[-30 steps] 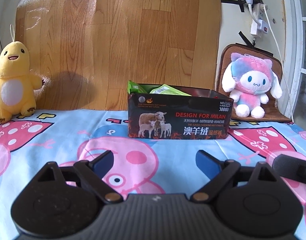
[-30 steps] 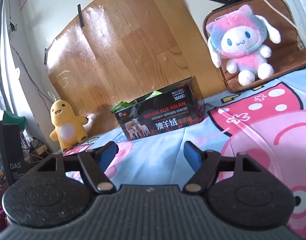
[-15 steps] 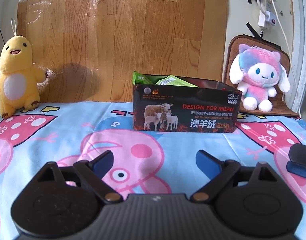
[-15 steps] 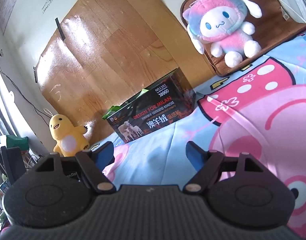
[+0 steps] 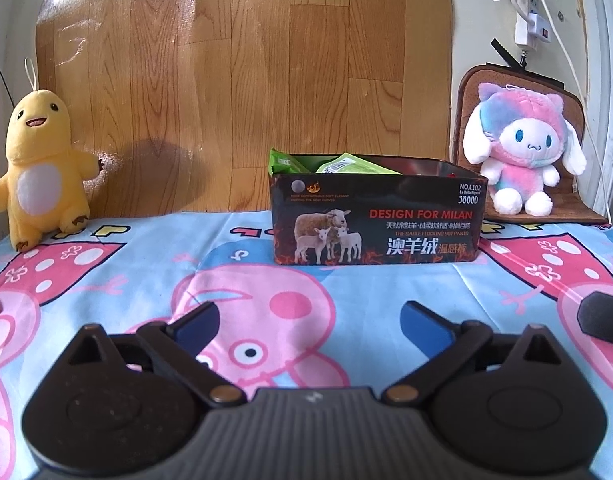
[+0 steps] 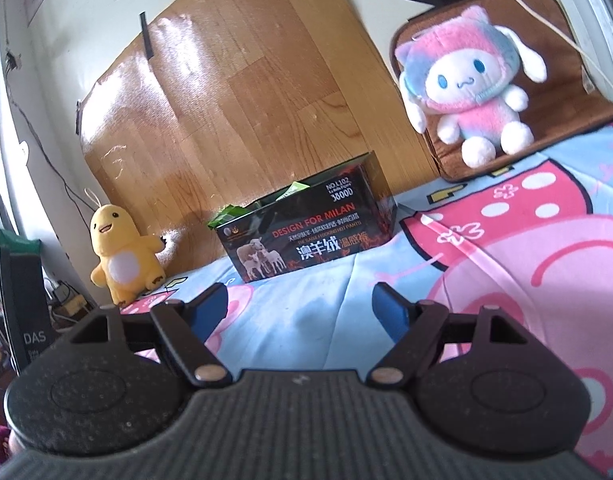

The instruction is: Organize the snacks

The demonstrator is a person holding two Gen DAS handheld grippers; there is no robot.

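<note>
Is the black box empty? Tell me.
No: in the left wrist view, green snack packets stick up above the rim of the black box, which stands on the cartoon-print sheet.

Yellow plush [image 5: 40, 168], pink plush [image 5: 522, 156] on brown cushion [image 5: 472, 92]; cartoon-pig sheet [image 5: 146, 264]

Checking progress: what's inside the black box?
Green snack packets poke above the black box rim, toward its left end. The walls hide everything lower, so the count is unknown.
</note>
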